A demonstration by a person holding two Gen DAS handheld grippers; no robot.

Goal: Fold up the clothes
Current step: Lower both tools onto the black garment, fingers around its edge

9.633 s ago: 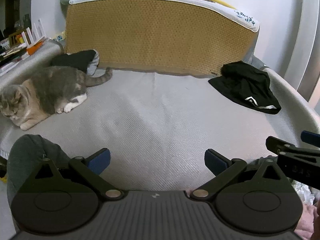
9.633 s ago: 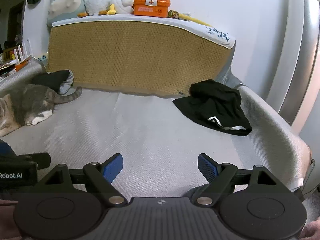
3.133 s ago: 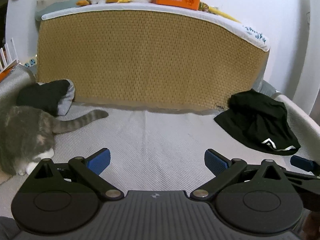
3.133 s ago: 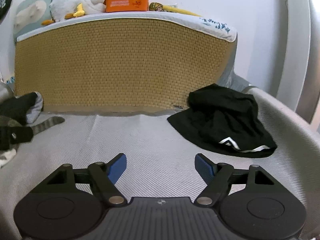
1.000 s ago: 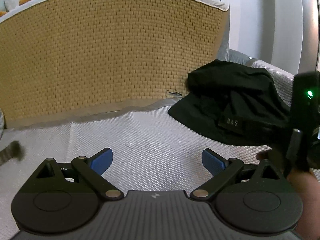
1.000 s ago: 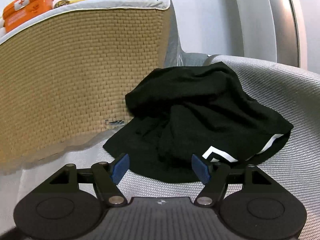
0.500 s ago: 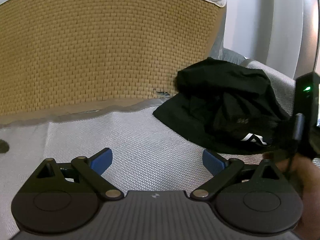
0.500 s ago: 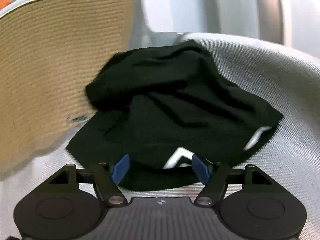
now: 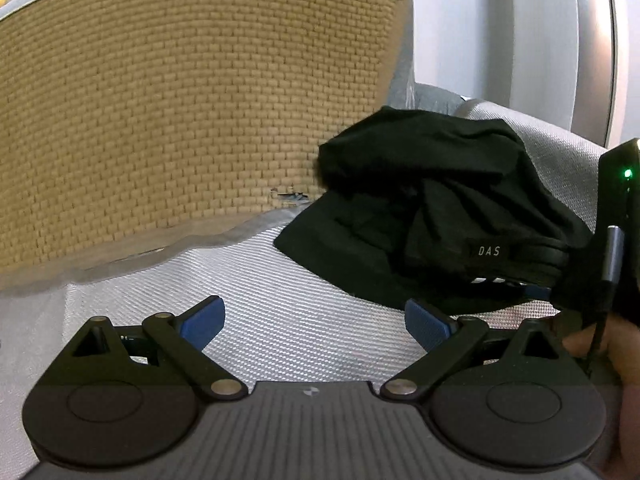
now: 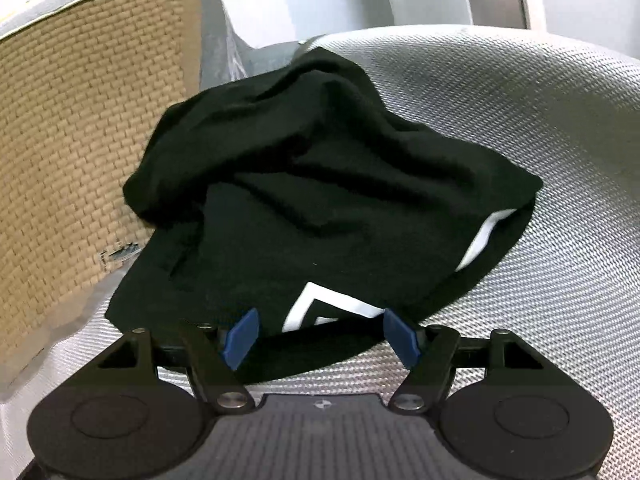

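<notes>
Black cloth, a crumpled garment (image 10: 320,184) with white stripe markings, is seen heaped on the grey woven mattress cover (image 10: 540,128), close against the tan woven panel (image 9: 180,112) and near the cover's raised right edge. The right gripper (image 10: 322,332) is held spread wide at the garment's near hem, one blue pad to each side of the white angular mark; whether the cloth is touched cannot be told. The left gripper (image 9: 314,320) is held equally wide above bare cover, just left of the garment, with nothing between its fingers. From the left wrist view, the right gripper's body (image 9: 616,232) is seen beside the garment, gripped by a hand (image 9: 616,344).
</notes>
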